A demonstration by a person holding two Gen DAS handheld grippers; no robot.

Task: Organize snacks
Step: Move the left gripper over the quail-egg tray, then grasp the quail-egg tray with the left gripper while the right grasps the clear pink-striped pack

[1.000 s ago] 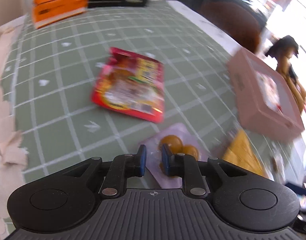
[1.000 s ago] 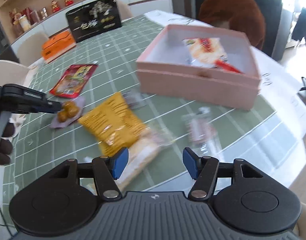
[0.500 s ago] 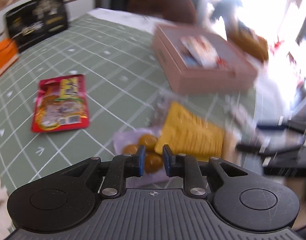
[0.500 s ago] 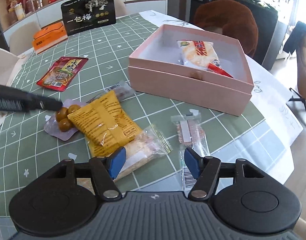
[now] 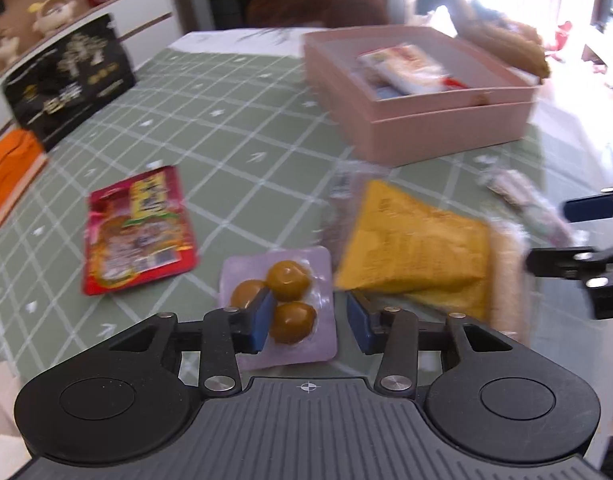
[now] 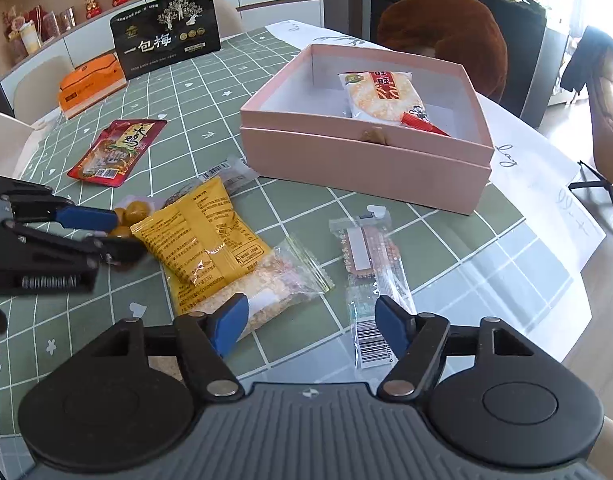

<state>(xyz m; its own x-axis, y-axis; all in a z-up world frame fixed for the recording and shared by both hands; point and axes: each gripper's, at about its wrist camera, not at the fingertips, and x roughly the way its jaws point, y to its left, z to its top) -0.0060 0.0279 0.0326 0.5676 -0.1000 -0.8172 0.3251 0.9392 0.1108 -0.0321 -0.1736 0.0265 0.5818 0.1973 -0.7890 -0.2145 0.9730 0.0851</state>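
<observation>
The left gripper is opening, its fingers apart around the pouch of brown balls (one ball half hidden). The pouch lies flat on the worktop, touching the yellow bag. The right gripper is opening over a clear bar packet, whose long side points toward the pink box.

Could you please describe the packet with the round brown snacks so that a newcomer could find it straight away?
Start at the open pink cardboard box on the green checked tablecloth, then come toward the camera to the yellow foil snack bag. Beside its left edge lies a pale lilac plastic packet holding three round brown balls, the only packet showing separate round pieces.
</observation>
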